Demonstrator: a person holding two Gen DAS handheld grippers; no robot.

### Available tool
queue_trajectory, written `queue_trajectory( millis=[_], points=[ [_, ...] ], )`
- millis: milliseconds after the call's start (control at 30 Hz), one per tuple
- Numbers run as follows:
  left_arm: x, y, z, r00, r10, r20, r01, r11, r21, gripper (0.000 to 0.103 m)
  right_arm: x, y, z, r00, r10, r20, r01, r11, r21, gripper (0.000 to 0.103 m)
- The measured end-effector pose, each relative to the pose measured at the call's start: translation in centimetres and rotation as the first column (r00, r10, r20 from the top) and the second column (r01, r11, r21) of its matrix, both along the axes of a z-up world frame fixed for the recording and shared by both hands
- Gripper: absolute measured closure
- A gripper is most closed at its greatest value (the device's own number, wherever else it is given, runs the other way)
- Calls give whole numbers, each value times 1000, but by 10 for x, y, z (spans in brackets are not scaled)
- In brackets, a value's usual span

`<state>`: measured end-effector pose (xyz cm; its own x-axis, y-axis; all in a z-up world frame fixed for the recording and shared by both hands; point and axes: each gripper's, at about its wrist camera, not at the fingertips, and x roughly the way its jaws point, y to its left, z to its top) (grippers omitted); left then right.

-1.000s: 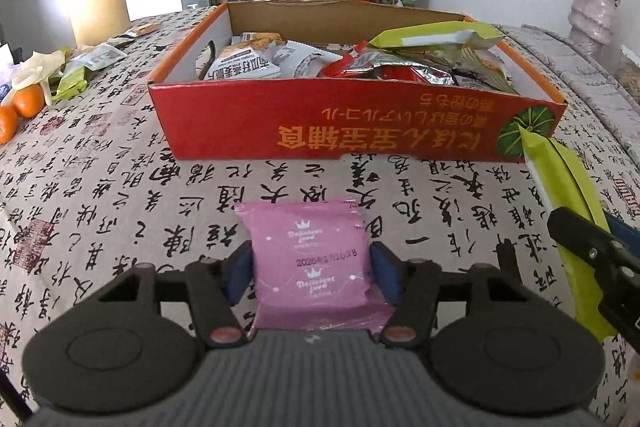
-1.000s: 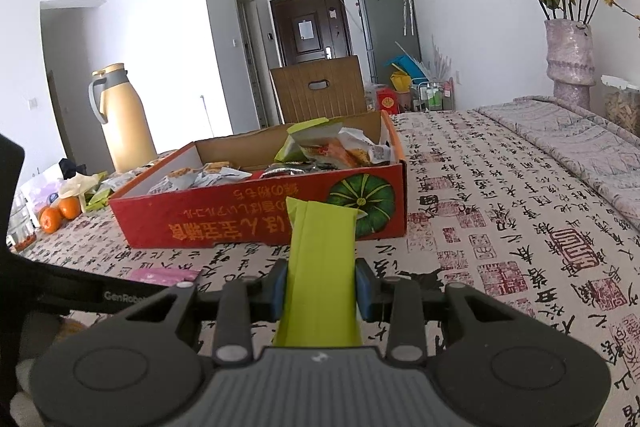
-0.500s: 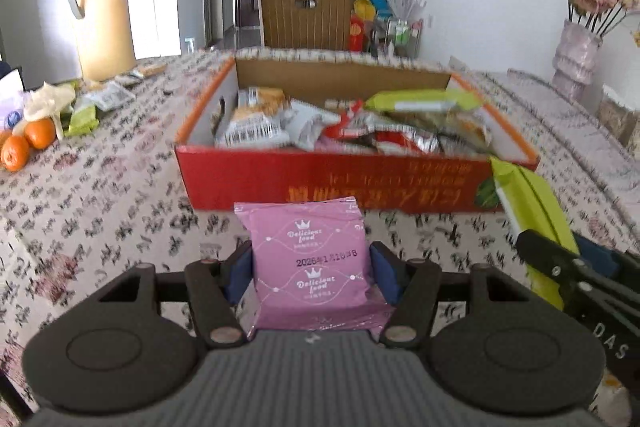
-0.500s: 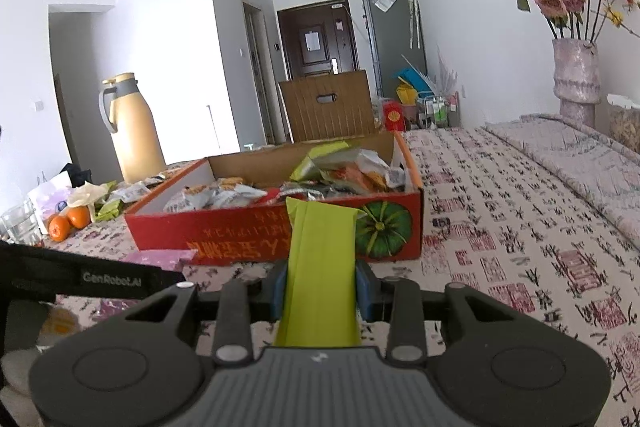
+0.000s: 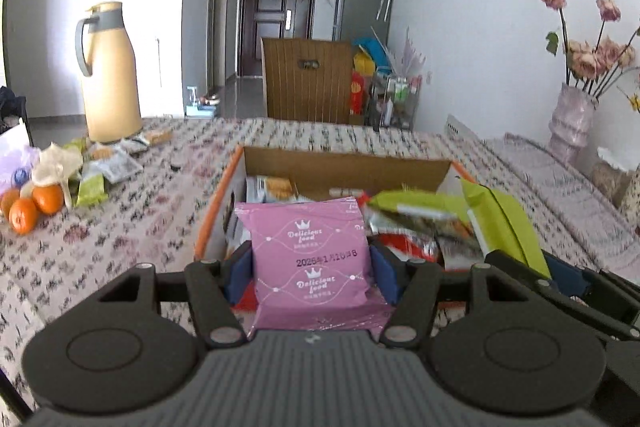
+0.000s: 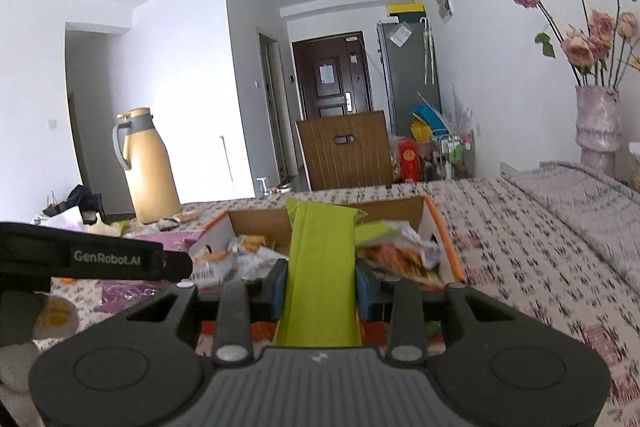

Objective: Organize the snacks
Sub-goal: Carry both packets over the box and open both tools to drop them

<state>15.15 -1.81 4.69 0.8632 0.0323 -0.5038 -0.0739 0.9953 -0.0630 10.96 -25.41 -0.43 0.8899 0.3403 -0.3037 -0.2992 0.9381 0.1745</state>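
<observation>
Left wrist view: left tongs (image 5: 311, 269) clamped on a pink snack packet (image 5: 310, 251), blue pads pressing both side edges, packet upright and raised in front of the red cardboard box (image 5: 219, 205). Held by the edges, probably so the flat face can drop straight in among the packets already filling the box. At right, a green snack bag (image 5: 502, 223) in the other tongs, just beside the box's near right corner. Beyond: table (image 5: 120, 227) under a cloth printed with calligraphy, 3 or so oranges (image 5: 28, 207) and loose wrappers at far left, a tan thermos jug (image 5: 110, 75) behind them, a vase of dried roses (image 5: 570, 125) at right.

Right wrist view: right tongs (image 6: 321, 289) closed on the green snack bag (image 6: 322, 267), gripped across its narrow width, long end pointing up over the box (image 6: 442, 239). Seemingly poised for release into the right half. Past the table (image 6: 540, 259): a wooden chair back (image 6: 346, 155), a dark door (image 6: 330, 75), white walls.
</observation>
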Motion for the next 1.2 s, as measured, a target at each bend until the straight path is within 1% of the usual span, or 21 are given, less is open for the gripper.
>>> queue_trajectory(
  millis=[267, 400, 667, 833, 1033, 1200],
  points=[
    [26, 9, 18, 999, 23, 47, -23, 1000, 4, 40, 31, 18, 18, 999, 3, 44, -2, 1000, -19, 70],
    [45, 13, 24, 998, 36, 56, -36, 999, 9, 40, 48, 24, 24, 998, -3, 56, 4, 1000, -26, 70],
    [80, 19, 27, 997, 49, 63, -50, 999, 12, 40, 85, 34, 31, 997, -9, 72, 12, 999, -38, 70],
    [103, 24, 20, 996, 68, 57, -68, 998, 2, 40, 111, 40, 27, 998, -10, 63, 12, 999, -39, 70],
    [120, 38, -2, 995, 89, 44, -88, 996, -26, 40, 131, 40, 7, 1000, -1, 16, 2, 999, -33, 70],
    [132, 44, -19, 997, 71, -16, -71, 997, -34, 40, 140, 45, -6, 1000, -1, -27, 0, 999, -47, 70]
  ],
)
